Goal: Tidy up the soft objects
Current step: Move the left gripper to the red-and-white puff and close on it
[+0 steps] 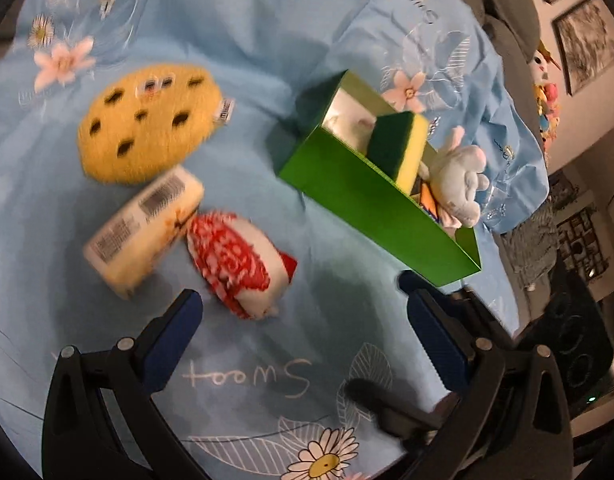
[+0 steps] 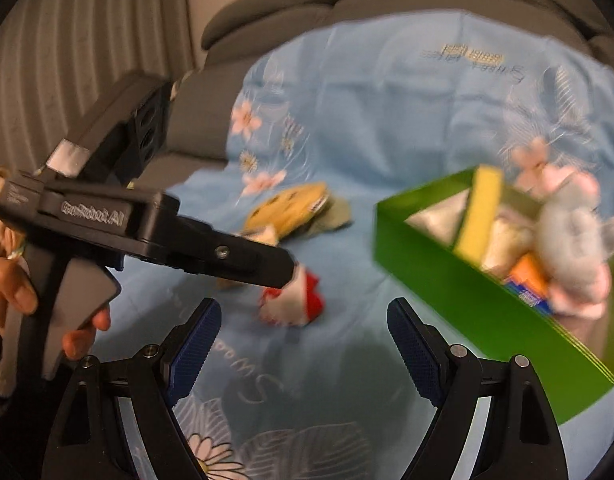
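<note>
On the blue flowered cloth (image 1: 267, 60) lie a yellow cookie plush (image 1: 147, 120), a cream wrapped pack with barcodes (image 1: 143, 224) and a red-and-white soft toy (image 1: 235, 260). The green box (image 1: 371, 204) holds a green-yellow sponge (image 1: 399, 144) and a pale blue plush (image 1: 459, 176). My left gripper (image 1: 299, 292) is open and empty, just short of the red-and-white toy. My right gripper (image 2: 305, 308) is open and empty too. The red-and-white toy (image 2: 295, 300) lies ahead of its gap, and the green box (image 2: 467, 304) is to its right. The left gripper (image 2: 285, 274) reaches in from the left.
A hand (image 2: 11, 292) holds the left gripper's handle. A grey sofa (image 2: 307, 0) stands behind the cloth. Framed pictures (image 1: 587, 44) hang on the wall at the right, and a dark speaker (image 1: 571, 340) sits low beside the cloth's edge. An orange packet (image 2: 527, 276) also lies in the box.
</note>
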`<move>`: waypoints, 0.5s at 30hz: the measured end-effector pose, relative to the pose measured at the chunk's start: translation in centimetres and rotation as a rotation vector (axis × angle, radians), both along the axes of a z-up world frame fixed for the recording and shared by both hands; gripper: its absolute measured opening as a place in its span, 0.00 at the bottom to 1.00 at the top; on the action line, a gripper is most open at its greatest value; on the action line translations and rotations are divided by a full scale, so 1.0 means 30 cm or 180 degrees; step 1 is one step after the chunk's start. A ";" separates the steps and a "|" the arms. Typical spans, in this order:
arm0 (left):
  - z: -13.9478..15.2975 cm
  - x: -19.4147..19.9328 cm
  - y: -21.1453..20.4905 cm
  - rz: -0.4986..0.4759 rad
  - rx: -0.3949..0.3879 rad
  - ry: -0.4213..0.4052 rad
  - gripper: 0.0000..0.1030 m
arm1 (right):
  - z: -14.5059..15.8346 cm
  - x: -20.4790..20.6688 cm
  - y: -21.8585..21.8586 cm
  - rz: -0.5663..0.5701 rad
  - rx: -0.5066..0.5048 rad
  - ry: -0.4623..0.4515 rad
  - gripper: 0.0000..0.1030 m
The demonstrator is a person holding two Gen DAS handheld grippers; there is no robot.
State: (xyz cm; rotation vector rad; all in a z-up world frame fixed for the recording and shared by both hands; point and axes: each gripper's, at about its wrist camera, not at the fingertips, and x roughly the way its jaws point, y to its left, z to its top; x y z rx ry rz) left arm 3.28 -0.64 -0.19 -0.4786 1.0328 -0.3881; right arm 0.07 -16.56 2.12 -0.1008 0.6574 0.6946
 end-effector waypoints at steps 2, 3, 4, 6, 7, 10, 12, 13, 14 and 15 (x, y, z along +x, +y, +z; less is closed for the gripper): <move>-0.025 0.013 0.005 0.0058 -0.0010 0.0100 0.99 | -0.032 0.028 0.022 0.0016 0.0046 0.0190 0.83; -0.035 0.020 0.011 0.0097 -0.0012 0.0128 0.99 | -0.045 0.043 0.027 0.0010 0.0069 0.0270 0.83; -0.053 0.032 0.015 0.0153 -0.0025 0.0181 0.99 | -0.061 0.061 0.029 -0.0019 0.0092 0.0359 0.83; -0.071 0.049 0.031 0.0248 -0.0059 0.0221 0.98 | -0.090 0.095 0.038 -0.0091 0.0129 0.0513 0.83; -0.080 0.058 0.033 0.0288 -0.0054 0.0227 0.98 | -0.101 0.108 0.044 -0.0113 0.0152 0.0573 0.83; -0.097 0.070 0.046 0.0342 -0.0071 0.0235 0.94 | -0.126 0.137 0.068 -0.0112 0.0206 0.0669 0.83; -0.104 0.078 0.046 0.0370 -0.0085 0.0217 0.87 | -0.134 0.149 0.084 -0.0098 0.0207 0.0705 0.83; -0.108 0.084 0.048 0.0386 -0.0084 0.0212 0.83 | -0.140 0.160 0.095 -0.0084 0.0218 0.0745 0.83; -0.110 0.089 0.051 0.0404 -0.0087 0.0210 0.82 | -0.144 0.167 0.102 -0.0071 0.0230 0.0768 0.83; -0.114 0.090 0.055 0.0421 -0.0095 0.0214 0.77 | -0.147 0.175 0.108 -0.0058 0.0250 0.0793 0.83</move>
